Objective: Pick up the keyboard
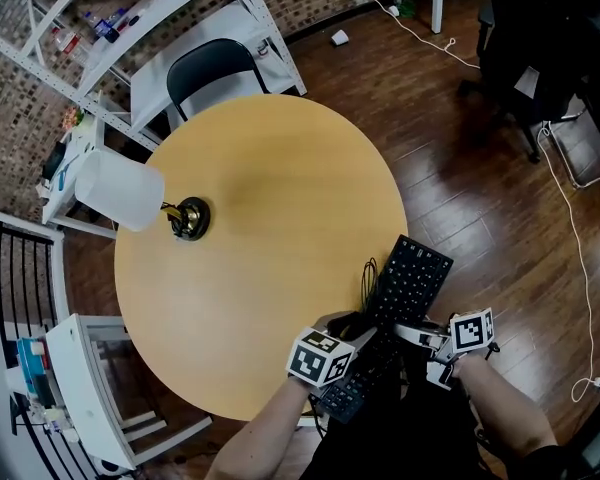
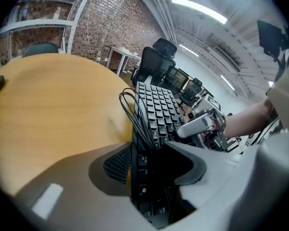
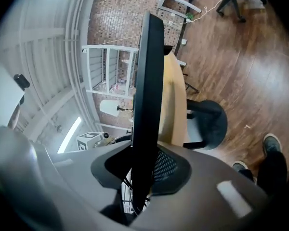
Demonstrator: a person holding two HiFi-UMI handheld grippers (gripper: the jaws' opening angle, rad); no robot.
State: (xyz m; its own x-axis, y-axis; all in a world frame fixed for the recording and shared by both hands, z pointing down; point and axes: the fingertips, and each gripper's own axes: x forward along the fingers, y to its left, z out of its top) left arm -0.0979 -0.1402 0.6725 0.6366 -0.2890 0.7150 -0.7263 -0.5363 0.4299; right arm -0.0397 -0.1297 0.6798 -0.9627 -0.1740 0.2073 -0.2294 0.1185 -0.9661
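Pinching the keyboard (image 1: pixel 408 283) by its near end, left hand-held gripper (image 1: pixel 352 328) and right hand-held gripper (image 1: pixel 415 334) hold it across the tabletop (image 1: pixel 260 198) edge; cable (image 2: pixel 130 110), apparently caught under the left pad, could cause slippage.

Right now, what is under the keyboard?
The keyboard reaches across the near rim of the round table, so table edge and wood floor lie below it. Its black cable loops out at its left side. Whether its underside touches the table is covered.
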